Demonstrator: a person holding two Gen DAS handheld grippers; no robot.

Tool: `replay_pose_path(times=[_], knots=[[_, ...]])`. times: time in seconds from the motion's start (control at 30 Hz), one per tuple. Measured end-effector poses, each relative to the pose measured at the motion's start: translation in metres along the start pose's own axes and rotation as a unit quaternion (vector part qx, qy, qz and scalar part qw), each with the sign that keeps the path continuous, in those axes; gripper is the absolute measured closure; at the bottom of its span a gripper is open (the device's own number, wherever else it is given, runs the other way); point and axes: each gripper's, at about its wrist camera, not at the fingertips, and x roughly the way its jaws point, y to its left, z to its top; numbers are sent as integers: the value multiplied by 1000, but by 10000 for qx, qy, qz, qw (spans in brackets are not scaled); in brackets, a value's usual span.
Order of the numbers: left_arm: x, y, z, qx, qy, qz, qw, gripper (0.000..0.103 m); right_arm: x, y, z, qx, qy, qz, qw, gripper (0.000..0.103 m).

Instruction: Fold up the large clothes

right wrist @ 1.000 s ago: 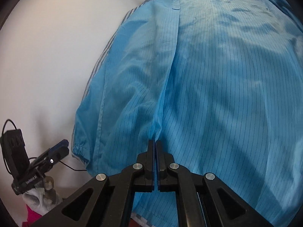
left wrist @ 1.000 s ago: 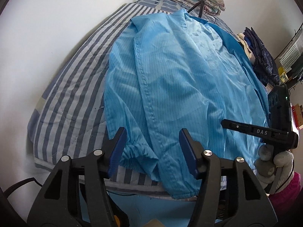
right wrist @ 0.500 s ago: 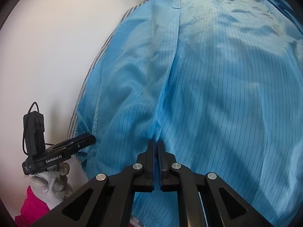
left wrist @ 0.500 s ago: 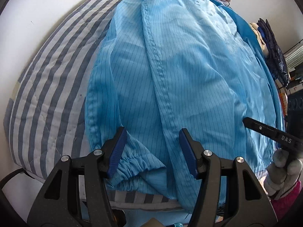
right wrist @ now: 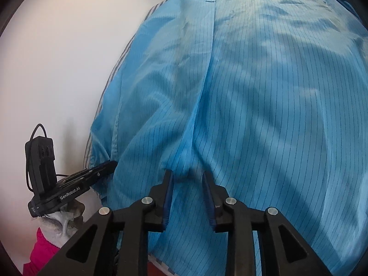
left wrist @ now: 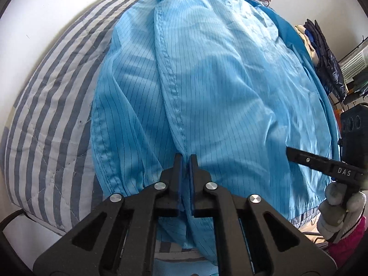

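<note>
The left gripper has its jaws clamped on a fold of the blue garment near its hem, at the lower end of the stitched front seam. The right gripper sits on the same garment further along the hem; its jaws are opening, cloth bunched between them but no longer pinched. The garment lies spread on the striped bed, its collar at the bed's far end. Beyond the garment's right edge, dark clothes hang.
</note>
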Motion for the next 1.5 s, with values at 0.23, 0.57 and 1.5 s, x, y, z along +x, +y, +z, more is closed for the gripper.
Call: replay_pose_path(times=[0.23,0.57,1.5], knots=[[-27,4,2,-22,-357,-241,9991,103,3,20,-5,-216,131,378,9990,103],[-21,4,-2,10,-229,-220,9995,97,-7,17,-6,-149,-203,46,9997,43],[-72,38,0,-209,-631,-194,9976,103,16,59,-35,-408,502,1196,9907,103]])
